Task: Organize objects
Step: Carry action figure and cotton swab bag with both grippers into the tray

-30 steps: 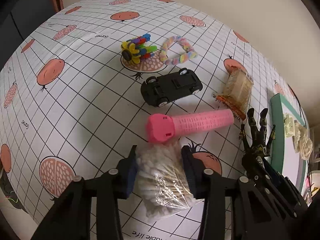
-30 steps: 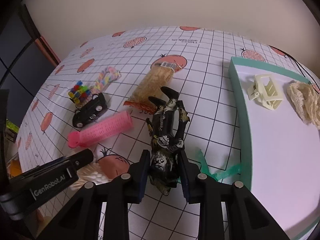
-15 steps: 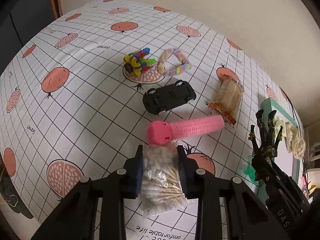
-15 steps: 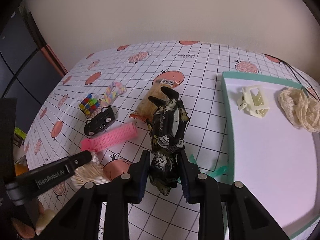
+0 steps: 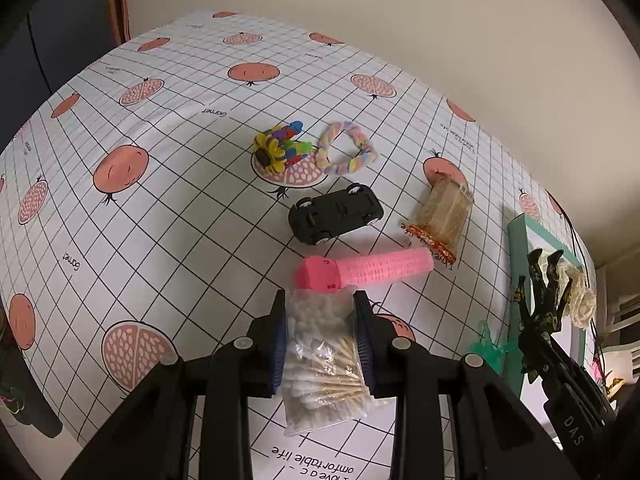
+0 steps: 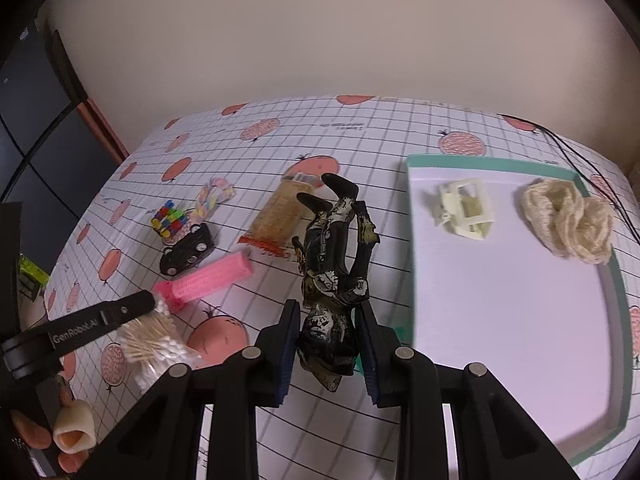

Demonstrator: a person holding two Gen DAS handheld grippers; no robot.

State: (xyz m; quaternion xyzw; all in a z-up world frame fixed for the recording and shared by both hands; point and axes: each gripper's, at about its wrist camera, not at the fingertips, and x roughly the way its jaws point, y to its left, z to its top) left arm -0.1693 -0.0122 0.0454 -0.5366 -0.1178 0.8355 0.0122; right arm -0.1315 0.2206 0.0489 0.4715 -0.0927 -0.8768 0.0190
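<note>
Left gripper (image 5: 320, 320) clamped on cotton-swab bag (image 5: 324, 364), right gripper (image 6: 327, 332) on dark figurine (image 6: 336, 264); likely lifted for carrying to tray (image 6: 412, 240).

Left wrist view: close above the gridded tablecloth (image 5: 168, 184), facing forward and down toward the far wall. Right wrist view: higher, beside it, facing the same wall. Shared: black toy car (image 5: 336, 213) (image 6: 187, 254), pink roller (image 5: 368, 269) (image 6: 208, 280), teal tray (image 5: 520, 240) (image 6: 480, 160).
</note>
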